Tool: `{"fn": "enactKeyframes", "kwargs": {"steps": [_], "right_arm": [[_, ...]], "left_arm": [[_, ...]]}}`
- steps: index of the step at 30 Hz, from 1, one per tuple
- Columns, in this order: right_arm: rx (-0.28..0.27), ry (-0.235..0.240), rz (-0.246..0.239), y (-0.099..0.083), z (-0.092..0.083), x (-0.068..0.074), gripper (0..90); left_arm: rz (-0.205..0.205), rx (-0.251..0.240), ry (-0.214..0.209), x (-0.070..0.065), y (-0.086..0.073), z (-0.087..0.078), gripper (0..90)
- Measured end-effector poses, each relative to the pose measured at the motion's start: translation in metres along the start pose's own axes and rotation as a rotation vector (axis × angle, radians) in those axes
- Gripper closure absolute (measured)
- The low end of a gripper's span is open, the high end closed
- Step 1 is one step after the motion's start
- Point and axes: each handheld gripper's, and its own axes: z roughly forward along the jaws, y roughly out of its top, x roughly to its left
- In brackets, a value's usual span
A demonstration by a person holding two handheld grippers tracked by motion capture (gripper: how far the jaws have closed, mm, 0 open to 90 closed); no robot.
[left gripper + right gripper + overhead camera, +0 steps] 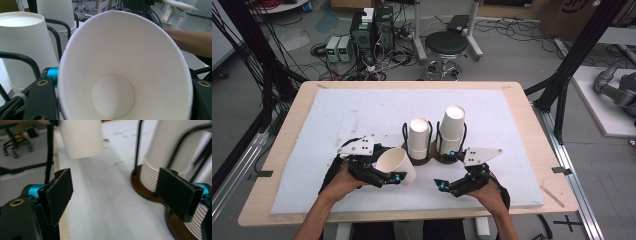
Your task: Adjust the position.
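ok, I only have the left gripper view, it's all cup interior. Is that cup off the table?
Observer: Yes. In the high view the left gripper holds the paper cup tilted above the white mat.
Operator: Right gripper doing anything?
Observer: It is open and empty, jaws apart beside the brown holder base.
Operator: How many stacks in the holder?
Observer: Two upside-down stacks: a shorter one and a taller one.

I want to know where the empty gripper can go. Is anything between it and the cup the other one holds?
No. In the high view only bare white mat lies between the open right gripper and the paper cup held by the left gripper.
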Motion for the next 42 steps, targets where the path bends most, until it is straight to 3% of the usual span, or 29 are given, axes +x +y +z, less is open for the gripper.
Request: {"fn": "enactKeyframes", "kwargs": {"steps": [3, 4, 8, 14, 17, 20, 24, 32, 42], "right_arm": [[-0.026, -0.046, 0.001, -0.006, -0.010, -0.002, 14.8], [-0.019, -0.038, 0.033, -0.009, -0.014, 0.000, 14.8], [-0.051, -0.089, 0.065, -0.018, -0.026, -0.005, 14.8], [-0.084, -0.208, 0.117, -0.027, -0.040, -0.011, 14.8], [-0.094, -0.268, 0.149, -0.032, -0.044, -0.014, 14.8], [-0.102, -0.277, 0.184, -0.039, -0.044, -0.018, 14.8], [-0.095, -0.344, 0.222, -0.048, -0.045, -0.021, 14.8], [-0.092, -0.452, 0.244, -0.053, -0.049, -0.021, 14.8], [-0.078, -0.486, 0.245, -0.055, -0.048, -0.022, 14.8]], "left_arm": [[0.002, 0.006, 0.014, 0.000, 0.001, -0.001, 31.0], [0.000, 0.011, 0.022, 0.000, 0.001, -0.001, 31.0], [0.002, 0.025, 0.035, -0.001, 0.000, 0.001, 31.0], [0.004, 0.036, 0.074, -0.001, 0.000, 0.000, 31.0], [0.006, 0.036, 0.093, -0.002, 0.000, -0.001, 31.0], [0.017, 0.037, 0.106, -0.003, 0.001, -0.002, 31.0], [0.025, 0.035, 0.111, -0.004, 0.001, -0.002, 31.0], [0.016, 0.046, 0.135, -0.004, -0.004, -0.002, 31.0], [0.002, 0.056, 0.149, -0.003, -0.008, 0.000, 31.0]]}}
